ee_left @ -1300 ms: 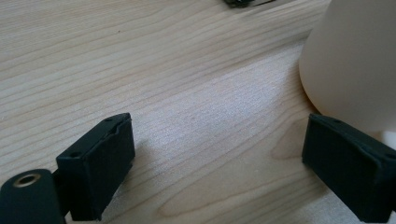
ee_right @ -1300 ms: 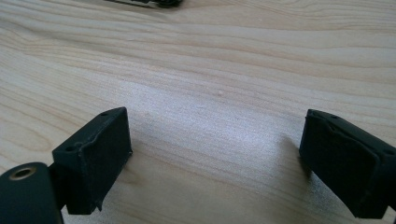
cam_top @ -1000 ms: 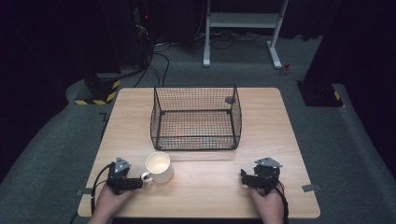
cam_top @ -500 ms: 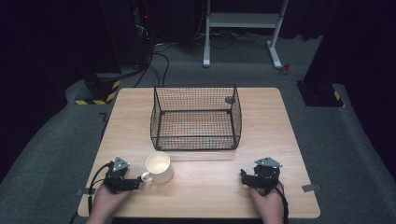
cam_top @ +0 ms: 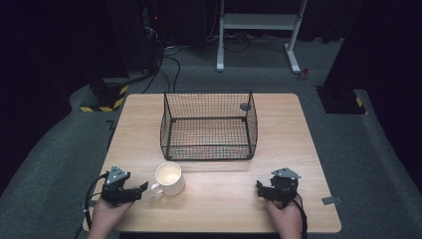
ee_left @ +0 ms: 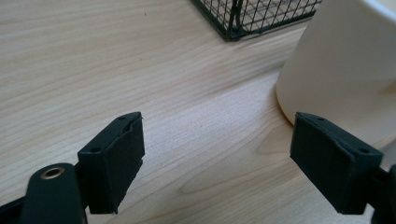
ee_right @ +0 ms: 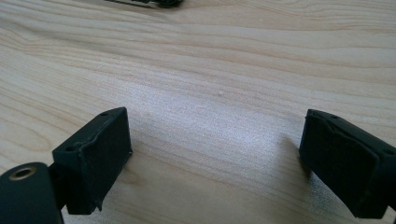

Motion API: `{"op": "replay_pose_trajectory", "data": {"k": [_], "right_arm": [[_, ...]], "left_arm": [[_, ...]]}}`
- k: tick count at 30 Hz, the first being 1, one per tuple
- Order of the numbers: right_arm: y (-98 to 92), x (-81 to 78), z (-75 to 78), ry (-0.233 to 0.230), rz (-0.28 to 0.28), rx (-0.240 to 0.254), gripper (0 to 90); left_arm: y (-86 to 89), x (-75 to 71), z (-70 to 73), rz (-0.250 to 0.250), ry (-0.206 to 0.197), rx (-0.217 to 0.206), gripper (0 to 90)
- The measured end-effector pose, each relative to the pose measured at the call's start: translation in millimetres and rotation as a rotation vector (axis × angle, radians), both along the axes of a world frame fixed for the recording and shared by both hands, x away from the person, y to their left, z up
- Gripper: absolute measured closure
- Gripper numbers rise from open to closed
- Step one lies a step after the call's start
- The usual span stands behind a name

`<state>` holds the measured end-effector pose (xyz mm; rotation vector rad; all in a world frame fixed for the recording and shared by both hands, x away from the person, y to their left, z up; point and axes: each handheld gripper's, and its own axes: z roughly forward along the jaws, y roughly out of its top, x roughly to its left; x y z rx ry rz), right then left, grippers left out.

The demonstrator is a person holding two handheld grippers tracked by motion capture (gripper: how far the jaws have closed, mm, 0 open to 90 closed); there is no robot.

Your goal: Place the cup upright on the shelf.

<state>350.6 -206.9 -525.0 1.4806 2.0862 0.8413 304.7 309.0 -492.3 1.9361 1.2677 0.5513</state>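
A cream mug point(cam_top: 169, 178) stands on the wooden table point(cam_top: 219, 209), in front of the black wire basket point(cam_top: 209, 149). Its handle points left, toward my left gripper point(cam_top: 143, 187). In the left gripper view the mug point(ee_left: 345, 70) rises beyond the right-hand jaw of my left gripper point(ee_left: 217, 135). The jaws have just been closing, but a gap remains and only bare wood shows between them. My right gripper point(cam_top: 260, 188) rests near the front right of the table. In its own view my right gripper point(ee_right: 215, 140) is open over bare wood.
The basket's corner point(ee_left: 252, 16) shows at the top of the left gripper view. Grey carpet surrounds the table. A white metal stand point(cam_top: 259, 35) and cables lie on the floor beyond the far edge. A yellow-and-black striped block point(cam_top: 102, 104) sits at the far left.
My left gripper has lifted slightly beside the mug's handle. The mug, the basket and my right gripper have stayed in place.
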Motion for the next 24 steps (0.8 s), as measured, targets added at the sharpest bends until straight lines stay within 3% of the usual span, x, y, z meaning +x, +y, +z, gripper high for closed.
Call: {"op": "replay_pose_trajectory", "data": {"k": [5, 16, 19, 24], "right_arm": [[0.0, 0.0, 0.0, 0.000, 0.000, 0.000, 8.8], [0.0, 0.0, 0.0, 0.000, 0.001, 0.000, 8.8], [0.0, 0.0, 0.0, 0.000, 0.001, 0.000, 8.8], [0.0, 0.0, 0.0, 0.000, 0.001, 0.000, 8.8]], "left_arm": [[0.4, -4.8, 9.3, -0.020, -0.038, -0.019, 18.3], [-2.1, -10.1, 22.9, -0.039, -0.083, -0.071, 15.4], [-6.4, -12.4, 29.7, -0.074, -0.104, -0.080, 14.4], [-14.3, -13.5, 33.7, -0.112, -0.101, -0.090, 9.7]]}}
